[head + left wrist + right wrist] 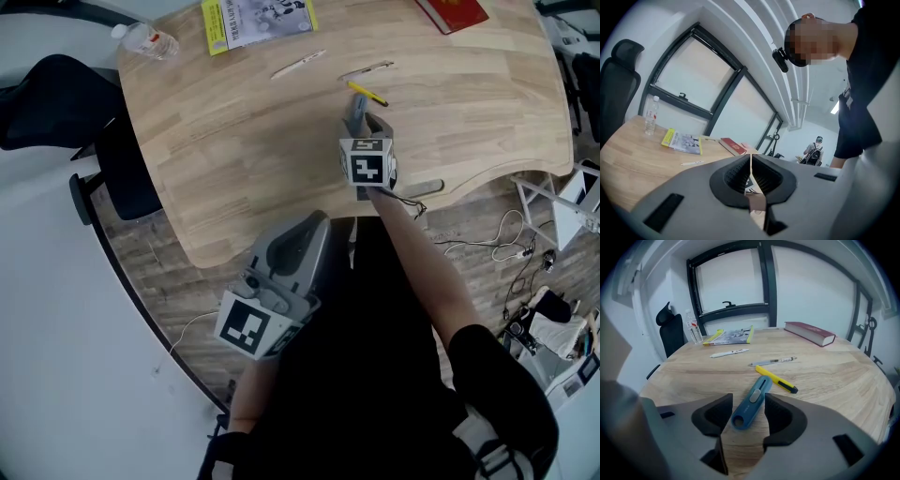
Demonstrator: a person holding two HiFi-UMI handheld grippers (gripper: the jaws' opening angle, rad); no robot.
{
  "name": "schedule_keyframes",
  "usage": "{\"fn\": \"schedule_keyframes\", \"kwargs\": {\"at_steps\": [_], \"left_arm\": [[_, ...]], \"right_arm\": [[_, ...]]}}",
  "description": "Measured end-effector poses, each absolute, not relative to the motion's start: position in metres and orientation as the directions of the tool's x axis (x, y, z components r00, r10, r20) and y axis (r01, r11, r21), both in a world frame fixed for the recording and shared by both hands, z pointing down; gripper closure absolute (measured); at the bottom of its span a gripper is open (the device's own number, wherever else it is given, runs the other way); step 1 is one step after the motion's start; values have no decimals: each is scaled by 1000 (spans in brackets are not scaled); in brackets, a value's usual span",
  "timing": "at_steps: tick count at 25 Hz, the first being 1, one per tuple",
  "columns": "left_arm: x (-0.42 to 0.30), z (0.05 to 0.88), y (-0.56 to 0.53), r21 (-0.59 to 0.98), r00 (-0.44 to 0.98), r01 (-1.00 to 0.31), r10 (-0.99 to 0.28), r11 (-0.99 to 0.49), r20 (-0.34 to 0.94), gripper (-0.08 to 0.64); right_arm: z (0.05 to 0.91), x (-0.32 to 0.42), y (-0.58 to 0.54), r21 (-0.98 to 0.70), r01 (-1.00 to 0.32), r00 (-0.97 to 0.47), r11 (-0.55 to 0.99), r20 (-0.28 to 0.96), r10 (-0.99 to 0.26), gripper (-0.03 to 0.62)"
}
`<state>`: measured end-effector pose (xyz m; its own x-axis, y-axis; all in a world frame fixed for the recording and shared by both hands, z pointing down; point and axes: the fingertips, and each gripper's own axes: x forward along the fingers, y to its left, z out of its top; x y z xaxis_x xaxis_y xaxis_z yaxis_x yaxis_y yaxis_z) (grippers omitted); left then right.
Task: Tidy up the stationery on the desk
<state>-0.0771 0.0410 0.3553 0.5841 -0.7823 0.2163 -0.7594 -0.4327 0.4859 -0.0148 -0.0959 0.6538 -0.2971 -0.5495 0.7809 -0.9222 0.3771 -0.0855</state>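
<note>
A blue utility knife point(751, 404) lies flat on the wooden desk point(234, 159). My right gripper point(748, 409) is tilted down over it, open, one jaw on each side of the knife's rear end, not pressing on it. Just beyond the knife lie a yellow pen point(776, 379), a silver pen point(772, 362) and a white pen point(729, 353). In the head view the right gripper point(360, 120) hangs over the desk's near middle, by the yellow pen point(367, 94). My left gripper point(305, 230) is held off the desk's front edge, shut and empty point(750, 174).
A yellow-edged booklet point(258, 21) and a red book point(452, 11) lie at the desk's far side, with a water bottle point(145, 39) at the far left corner. A black office chair point(56, 103) stands left of the desk. Cables point(511, 246) lie on the floor at the right.
</note>
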Motion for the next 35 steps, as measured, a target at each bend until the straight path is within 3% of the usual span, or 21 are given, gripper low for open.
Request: {"fn": "schedule_keyframes", "kwargs": {"at_steps": [6,19,35], "left_arm": [[-79,350,38,491,585,-752,-789,-441,188,522],[-64,345,34,468,609,-747,-768,-472,197,522],[-22,348,22,459,670,-706,-719,-539,185,522]], "right_arm": [[655,-15,-98,-60,-920,-281,387,788,-548,419],[634,-2,-92,-71,-870,-357,488,775,-522,448],[630,115,-101,-39,-875,-347,483,746,-568,448]]}}
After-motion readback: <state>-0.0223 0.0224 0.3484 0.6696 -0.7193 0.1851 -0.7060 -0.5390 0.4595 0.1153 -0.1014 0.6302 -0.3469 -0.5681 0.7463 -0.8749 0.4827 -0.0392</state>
